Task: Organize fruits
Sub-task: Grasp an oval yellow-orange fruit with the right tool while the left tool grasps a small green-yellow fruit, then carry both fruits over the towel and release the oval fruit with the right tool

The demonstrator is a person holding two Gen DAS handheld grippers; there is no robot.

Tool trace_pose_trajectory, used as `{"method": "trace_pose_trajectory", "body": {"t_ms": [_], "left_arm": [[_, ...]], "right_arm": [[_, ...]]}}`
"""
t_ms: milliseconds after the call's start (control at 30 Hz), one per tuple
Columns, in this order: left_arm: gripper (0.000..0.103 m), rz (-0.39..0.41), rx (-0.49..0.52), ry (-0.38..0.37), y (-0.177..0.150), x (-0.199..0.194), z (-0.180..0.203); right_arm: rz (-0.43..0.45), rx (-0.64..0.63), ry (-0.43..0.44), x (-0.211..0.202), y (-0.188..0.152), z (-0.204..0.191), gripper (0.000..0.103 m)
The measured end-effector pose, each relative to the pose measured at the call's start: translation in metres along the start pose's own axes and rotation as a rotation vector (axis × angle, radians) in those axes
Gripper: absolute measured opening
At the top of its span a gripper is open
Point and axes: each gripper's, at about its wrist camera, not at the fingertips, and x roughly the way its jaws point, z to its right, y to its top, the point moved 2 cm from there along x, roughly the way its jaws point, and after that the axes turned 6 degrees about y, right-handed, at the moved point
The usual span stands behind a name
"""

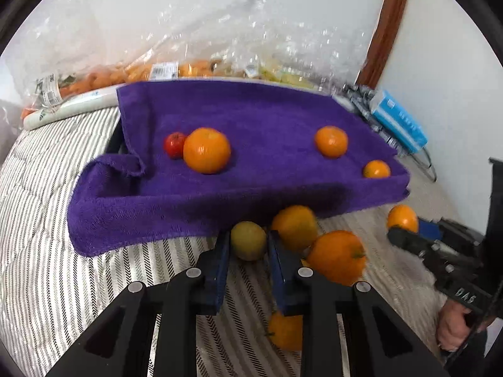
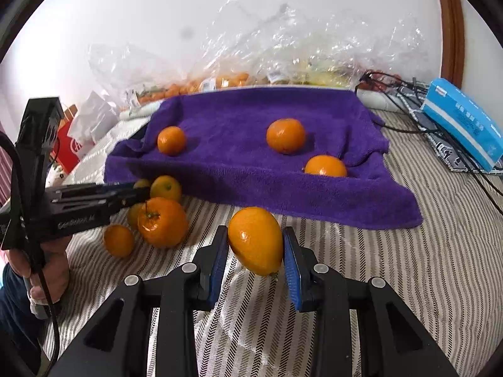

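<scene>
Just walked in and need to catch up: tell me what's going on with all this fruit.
A person holds a gripper in each hand over a striped bed cover. The left gripper is shut on a yellow-green fruit beside a pile of oranges. The right gripper is shut on an oval orange fruit. A purple towel already has several fruits on it.

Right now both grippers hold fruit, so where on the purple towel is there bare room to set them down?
The purple towel is bare in its middle, between the left orange and the back orange, and along its front edge. The right front corner, by the third orange, is tighter. The loose oranges in front are crowded.
</scene>
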Motion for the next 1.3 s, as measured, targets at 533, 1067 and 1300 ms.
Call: {"method": "trace_pose_trajectory", "body": {"t_ms": [533,1067,1300], "left_arm": [[0.023,0.151,-0.073,-0.041,0.010,-0.031,-0.008],[0.023,0.215,-0.062,0.002,0.013,-0.050,-0.007],[0.023,0.284,-0.061,0.114,0.028,-0.076,-0.014]], "right_arm": [[0.067,0.029,0.057,-0.011,0.000,0.002,0.034],[0.124,0.027,0.015,-0.030,0.010,0.000,0.034],[0.163,-0.087,0.021,-0.046,0.040,-0.022,0.034]]}}
